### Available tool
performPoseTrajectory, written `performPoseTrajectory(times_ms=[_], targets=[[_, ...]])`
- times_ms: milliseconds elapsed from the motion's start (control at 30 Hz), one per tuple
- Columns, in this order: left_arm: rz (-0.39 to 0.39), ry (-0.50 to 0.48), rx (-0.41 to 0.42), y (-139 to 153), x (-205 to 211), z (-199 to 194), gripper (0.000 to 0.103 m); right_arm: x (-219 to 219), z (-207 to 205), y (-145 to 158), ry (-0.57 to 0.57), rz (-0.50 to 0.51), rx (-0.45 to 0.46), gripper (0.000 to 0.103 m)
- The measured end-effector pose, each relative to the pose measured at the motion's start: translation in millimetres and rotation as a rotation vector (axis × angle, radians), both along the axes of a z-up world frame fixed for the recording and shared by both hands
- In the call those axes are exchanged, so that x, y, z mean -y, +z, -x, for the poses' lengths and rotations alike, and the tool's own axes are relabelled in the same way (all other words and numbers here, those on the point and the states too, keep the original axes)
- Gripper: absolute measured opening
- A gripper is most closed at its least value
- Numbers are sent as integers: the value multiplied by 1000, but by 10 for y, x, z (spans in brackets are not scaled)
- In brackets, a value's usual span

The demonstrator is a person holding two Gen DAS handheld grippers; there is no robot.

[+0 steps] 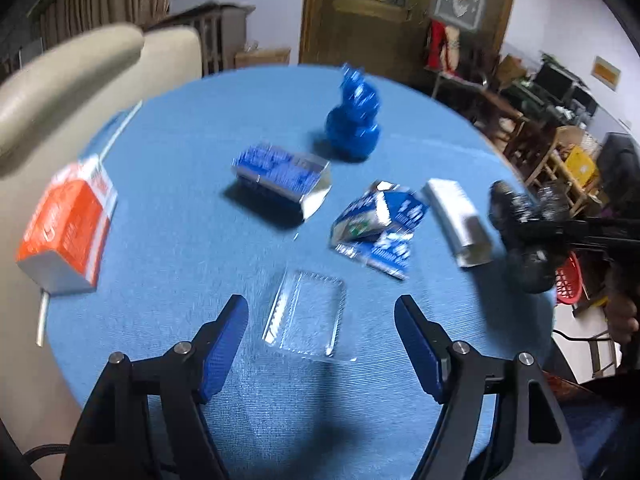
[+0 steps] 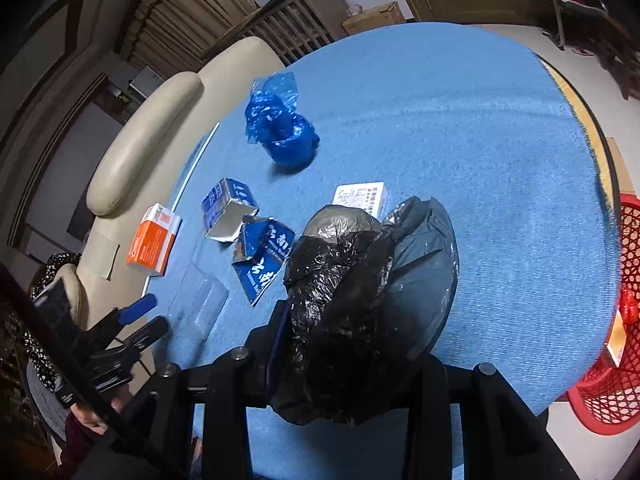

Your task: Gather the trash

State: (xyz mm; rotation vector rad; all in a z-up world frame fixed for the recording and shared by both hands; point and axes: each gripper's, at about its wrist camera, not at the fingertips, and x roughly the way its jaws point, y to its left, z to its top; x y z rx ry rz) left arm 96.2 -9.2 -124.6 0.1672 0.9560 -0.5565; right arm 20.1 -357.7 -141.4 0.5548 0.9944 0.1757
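Nearest, the left gripper stood open and empty over a clear plastic tray on the blue table, while the right gripper was clamped on a black trash bag. Beyond lay a crumpled blue carton, a white box, an orange box at left and, farthest, a blue plastic bag. Collection appeared mid-course; the next move likely called for closing on the tray.

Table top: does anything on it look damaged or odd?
Yes. The blue carton near the middle of the table is torn open and crushed flat, and a second blue carton beside it lies on its side with one end ripped open. The orange box looks intact.
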Motion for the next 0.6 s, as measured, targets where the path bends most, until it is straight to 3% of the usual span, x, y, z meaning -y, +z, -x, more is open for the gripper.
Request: performPoseTrajectory(times_ms=[67, 200, 300, 600], targets=[[-2, 21, -51, -130, 23, -103, 76, -57, -5, -1, 11, 7, -2, 40], [-18, 46, -48, -276, 133, -172, 76, -107, 5, 17, 17, 29, 3, 40], [-9, 15, -46, -289, 202, -142, 58, -100, 44, 56, 11, 45, 14, 40], [-45, 7, 41, -36, 407, 50, 55, -32, 194, 174, -14, 54, 52, 40]])
